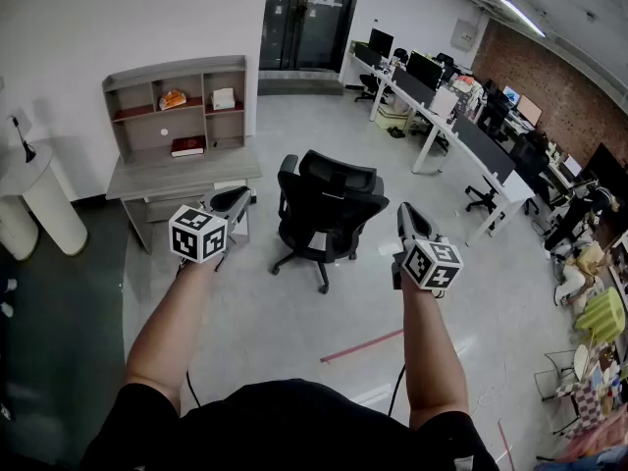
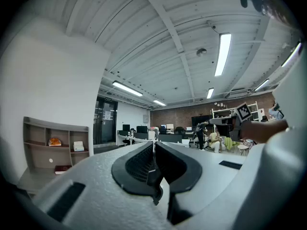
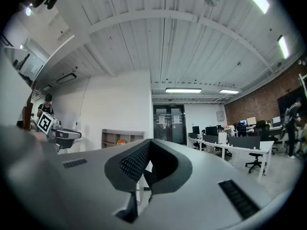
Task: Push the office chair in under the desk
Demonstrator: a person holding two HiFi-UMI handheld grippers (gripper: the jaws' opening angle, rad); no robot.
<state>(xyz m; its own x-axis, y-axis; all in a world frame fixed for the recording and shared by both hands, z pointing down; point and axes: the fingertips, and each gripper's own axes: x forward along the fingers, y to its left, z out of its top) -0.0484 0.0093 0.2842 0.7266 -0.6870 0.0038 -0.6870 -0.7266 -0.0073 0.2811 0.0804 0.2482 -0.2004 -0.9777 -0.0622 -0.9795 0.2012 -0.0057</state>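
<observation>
Head view: black mesh office chair (image 1: 329,214) just beyond left gripper (image 1: 235,200) and right gripper (image 1: 408,216), untouched; both jaws pressed together, empty; seat mostly hidden.

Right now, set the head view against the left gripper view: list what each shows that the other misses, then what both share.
Head view only: the black office chair, out on the floor apart from the grey desk, and a red tape strip on the floor. Left gripper view only: the left gripper seen along its own jaws, which are shut with nothing between them. Both: the shelf unit on the desk, the glass doors and the right gripper with its marker cube.
</observation>
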